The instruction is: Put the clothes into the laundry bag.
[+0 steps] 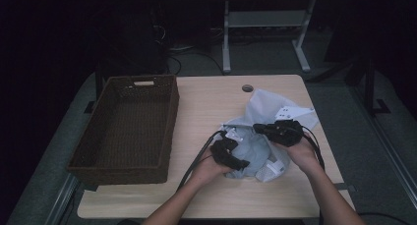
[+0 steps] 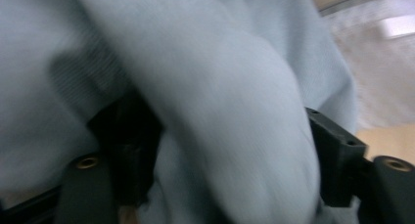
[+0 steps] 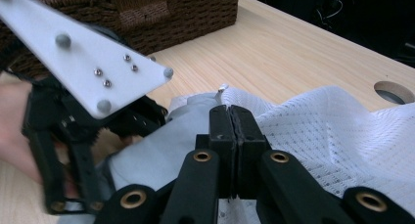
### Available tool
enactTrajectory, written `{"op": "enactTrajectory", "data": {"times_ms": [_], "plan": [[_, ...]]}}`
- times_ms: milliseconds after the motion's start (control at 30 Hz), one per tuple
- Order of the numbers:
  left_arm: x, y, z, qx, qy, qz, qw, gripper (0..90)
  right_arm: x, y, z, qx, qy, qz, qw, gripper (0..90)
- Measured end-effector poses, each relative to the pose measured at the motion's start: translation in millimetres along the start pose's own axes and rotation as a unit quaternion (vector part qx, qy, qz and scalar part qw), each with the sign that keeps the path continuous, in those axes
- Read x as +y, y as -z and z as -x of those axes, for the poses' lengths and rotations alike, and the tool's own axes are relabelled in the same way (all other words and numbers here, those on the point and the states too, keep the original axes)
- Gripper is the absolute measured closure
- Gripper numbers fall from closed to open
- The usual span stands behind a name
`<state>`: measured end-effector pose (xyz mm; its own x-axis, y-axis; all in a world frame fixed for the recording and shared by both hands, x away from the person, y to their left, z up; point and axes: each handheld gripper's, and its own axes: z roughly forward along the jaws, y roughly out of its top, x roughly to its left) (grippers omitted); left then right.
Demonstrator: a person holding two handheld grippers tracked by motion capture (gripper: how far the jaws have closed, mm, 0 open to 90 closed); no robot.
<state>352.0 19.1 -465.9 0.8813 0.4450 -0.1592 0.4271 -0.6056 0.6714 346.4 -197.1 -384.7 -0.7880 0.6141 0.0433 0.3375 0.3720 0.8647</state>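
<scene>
- Basket (image 1: 129, 129): empty, at the table's (image 1: 206, 102) left.
- Left gripper (image 1: 236, 156): jaws spread, a thick fold of the garment (image 1: 255, 151) bulging between them.
- Garment: pale blue, heaped right of centre; likely soft, light and limp, best taken at a bunched fold.
- Right gripper (image 3: 230, 123): jaws pressed together, pinching the garment's edge.

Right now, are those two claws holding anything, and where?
The right hand-held gripper is shut on the pale blue garment at a top fold. The left hand-held gripper has cloth between its jaws.

Bare tabletop (image 1: 206, 107) between wicker basket (image 1: 129, 129) and crumpled garment (image 1: 265, 136).
</scene>
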Motion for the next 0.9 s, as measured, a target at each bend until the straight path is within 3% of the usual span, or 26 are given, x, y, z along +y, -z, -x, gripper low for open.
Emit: {"op": "enactTrajectory", "data": {"times_ms": [67,167,333,533,667,900], "plan": [[1.0,0.5,-1.0,0.0,0.0,0.006,1.0,55.4,1.0,0.7,0.0,0.001,0.005,0.0,1.0,88.2],[3.1,7.5,-2.0,0.002,-0.006,0.022,0.9997,74.7,3.2,1.2,-0.4,0.001,0.009,0.001,1.0,88.1],[10.9,25.5,-3.8,-0.003,-0.004,0.055,0.9985,77.9,4.5,0.6,-1.2,0.001,0.015,-0.003,0.9999,88.1],[33.3,37.8,-5.8,-0.007,-0.014,0.09,0.9958,78.2,8.7,0.4,-6.2,0.004,0.019,-0.005,0.9998,88.2],[43.5,31.3,-8.5,0.004,-0.016,0.096,0.9952,78.2,15.0,4.0,-11.0,0.0,0.024,0.004,0.9997,88.2],[42.9,5.5,-11.0,0.017,0.002,0.103,0.9946,76.7,17.6,9.7,-10.2,0.001,0.016,0.015,0.9998,88.5]]}}
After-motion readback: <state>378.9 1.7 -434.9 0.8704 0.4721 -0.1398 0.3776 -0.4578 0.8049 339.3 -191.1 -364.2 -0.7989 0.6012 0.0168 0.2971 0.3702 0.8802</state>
